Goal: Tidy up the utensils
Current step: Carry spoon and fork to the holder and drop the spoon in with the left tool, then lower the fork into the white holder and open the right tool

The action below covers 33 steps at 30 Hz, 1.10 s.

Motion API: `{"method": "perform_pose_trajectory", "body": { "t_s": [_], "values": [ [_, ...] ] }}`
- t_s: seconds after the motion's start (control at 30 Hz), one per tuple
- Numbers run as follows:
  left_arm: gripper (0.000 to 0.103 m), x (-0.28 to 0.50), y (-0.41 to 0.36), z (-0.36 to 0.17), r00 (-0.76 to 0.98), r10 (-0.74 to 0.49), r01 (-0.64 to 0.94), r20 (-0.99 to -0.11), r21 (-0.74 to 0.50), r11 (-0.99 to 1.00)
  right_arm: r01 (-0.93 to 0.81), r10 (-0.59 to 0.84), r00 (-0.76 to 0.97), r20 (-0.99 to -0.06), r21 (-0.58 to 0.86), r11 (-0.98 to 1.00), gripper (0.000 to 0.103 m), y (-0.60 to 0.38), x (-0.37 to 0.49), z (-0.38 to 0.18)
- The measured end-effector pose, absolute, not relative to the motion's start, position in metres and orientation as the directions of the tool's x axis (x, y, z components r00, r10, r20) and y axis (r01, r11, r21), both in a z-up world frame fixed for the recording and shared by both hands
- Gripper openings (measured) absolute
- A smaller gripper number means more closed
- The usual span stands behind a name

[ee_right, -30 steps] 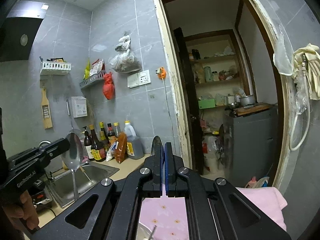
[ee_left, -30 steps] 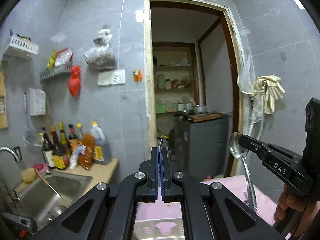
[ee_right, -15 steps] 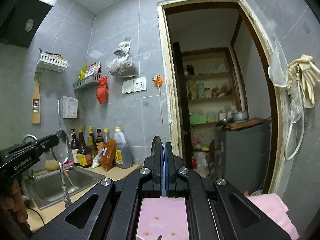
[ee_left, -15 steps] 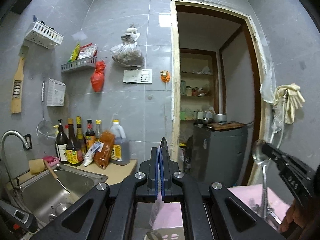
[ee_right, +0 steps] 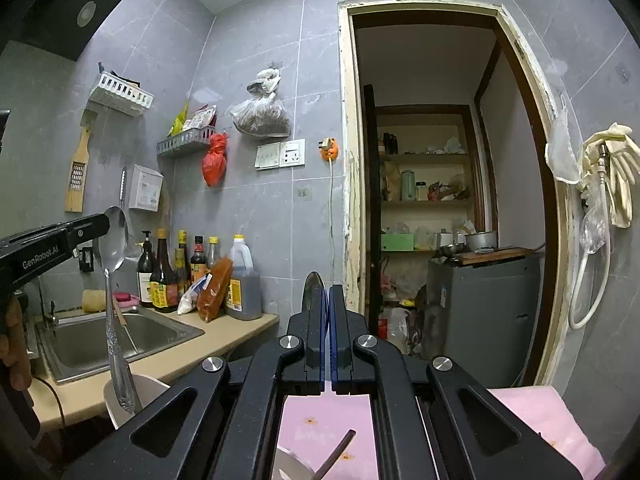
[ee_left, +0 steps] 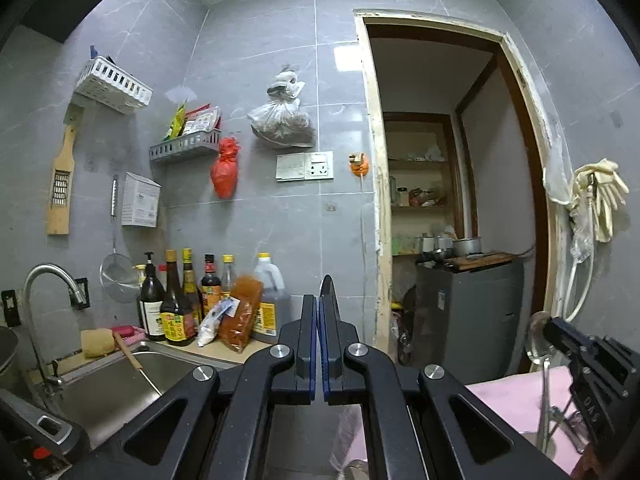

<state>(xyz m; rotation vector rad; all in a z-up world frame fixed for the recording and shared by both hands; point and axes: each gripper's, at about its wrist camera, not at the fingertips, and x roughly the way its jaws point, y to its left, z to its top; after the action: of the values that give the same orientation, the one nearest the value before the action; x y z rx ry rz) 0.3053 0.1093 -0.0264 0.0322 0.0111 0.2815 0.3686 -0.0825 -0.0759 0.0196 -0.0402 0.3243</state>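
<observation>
Each gripper is shut on a steel spoon by its bowl, handle hanging down. My left gripper [ee_left: 319, 312] pinches one spoon; its bowl edge [ee_left: 327, 286] sticks up between the fingers. In the right wrist view that gripper [ee_right: 105, 226] holds the spoon [ee_right: 114, 280] over a white bowl [ee_right: 136, 396]. My right gripper [ee_right: 325, 300] pinches a second spoon, bowl edge [ee_right: 314, 284] showing. In the left wrist view it [ee_left: 546, 330] holds that spoon [ee_left: 540, 360] above the pink cloth [ee_left: 516, 396].
A steel sink [ee_left: 120, 384] with tap [ee_left: 44, 280] lies at left, sauce bottles [ee_left: 180, 300] and an oil jug [ee_left: 270, 300] behind it on the counter [ee_right: 224, 336]. A dark utensil handle [ee_right: 336, 454] lies over the pink cloth [ee_right: 328, 428]. An open doorway [ee_left: 448, 200] is ahead.
Both grippers have tilted upward and turned left, so more wall and ceiling show. The right gripper with its spoon has slid lower and further right in the left view. Both stay shut.
</observation>
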Motion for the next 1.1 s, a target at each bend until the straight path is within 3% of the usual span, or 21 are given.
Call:
{"method": "perform_pose_trajectory", "body": {
  "t_s": [0.4,0.6,0.7,0.73,0.83,0.87,0.9,1.03,1.1],
  "values": [
    [0.003,0.313,0.08,-0.064,0.966,0.247,-0.235,-0.079,0.137,0.962,-0.337,0.337,0.941,-0.001,-0.055,0.94,0.002,-0.075,0.361,-0.088],
    [0.006,0.311,0.078,-0.072,0.968,0.189,-0.175,-0.162,0.097,0.98,-0.373,0.37,0.927,-0.056,-0.038,0.927,0.004,-0.077,0.356,-0.09],
    [0.007,0.31,0.086,-0.073,0.967,0.13,-0.126,-0.219,0.031,0.992,-0.393,0.39,0.917,-0.082,-0.013,0.92,0.022,-0.082,0.355,-0.088],
    [0.007,0.311,0.088,-0.075,0.966,0.114,-0.114,-0.234,0.013,0.993,-0.404,0.402,0.911,-0.091,0.002,0.915,0.033,-0.084,0.355,-0.087],
    [0.025,0.311,0.098,-0.073,0.956,0.056,-0.078,-0.287,-0.066,0.995,-0.395,0.396,0.912,-0.103,0.032,0.918,0.036,-0.093,0.353,-0.081],
    [0.037,0.311,0.1,-0.073,0.955,0.049,-0.075,-0.292,-0.081,0.994,-0.389,0.39,0.915,-0.104,0.037,0.921,0.036,-0.096,0.352,-0.079],
    [0.043,0.308,0.102,-0.071,0.954,0.034,-0.069,-0.298,-0.11,0.992,-0.379,0.382,0.918,-0.104,0.046,0.924,0.037,-0.102,0.351,-0.075],
    [0.051,0.304,0.099,-0.062,0.948,0.035,-0.081,-0.317,-0.132,0.988,-0.333,0.338,0.937,-0.087,0.065,0.941,0.061,-0.127,0.343,-0.051],
    [0.064,0.301,0.09,-0.049,0.95,0.047,-0.087,-0.309,-0.117,0.989,-0.302,0.307,0.948,-0.079,0.072,0.951,0.071,-0.145,0.338,-0.036]
  ]
}}
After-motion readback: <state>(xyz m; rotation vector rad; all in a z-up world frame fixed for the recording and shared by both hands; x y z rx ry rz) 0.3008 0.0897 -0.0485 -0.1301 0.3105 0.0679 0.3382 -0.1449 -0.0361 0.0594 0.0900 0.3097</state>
